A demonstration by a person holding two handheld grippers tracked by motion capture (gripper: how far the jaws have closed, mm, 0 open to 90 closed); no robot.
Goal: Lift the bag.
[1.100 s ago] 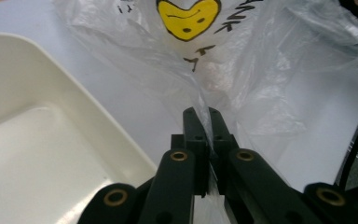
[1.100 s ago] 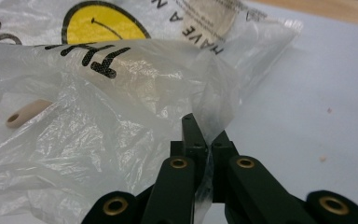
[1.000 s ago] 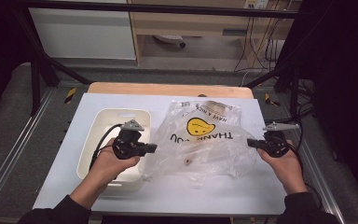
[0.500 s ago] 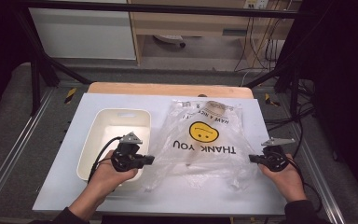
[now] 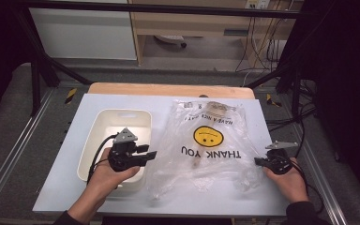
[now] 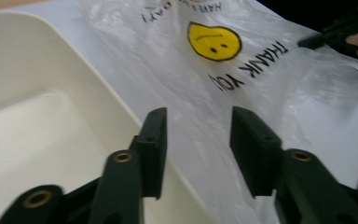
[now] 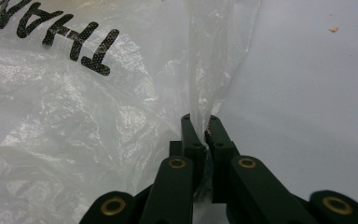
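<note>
A clear plastic bag (image 5: 206, 140) with a yellow smiley and "THANK YOU" print lies spread on the white table. My left gripper (image 5: 151, 153) hovers at the bag's left edge, over the rim of a white bin (image 5: 117, 123). Its jaws have just been opening and now stand apart (image 6: 198, 144), gripping nothing; the bag (image 6: 242, 60) lies below and beyond them. My right gripper (image 5: 258, 161) is low at the bag's right edge. In the right gripper view it (image 7: 200, 123) is shut on a thin fold of the bag (image 7: 74, 93).
The white bin (image 6: 37, 93) is empty and sits left of the bag. A wooden strip (image 5: 168, 89) runs along the table's far edge, with a metal frame rail (image 5: 9, 154) at the left. My right gripper (image 6: 326, 37) shows far off in the left gripper view.
The left jaws have opened and released the bag's left edge. The right hand has sunk toward the table, still pinching the bag, which now lies flatter.
</note>
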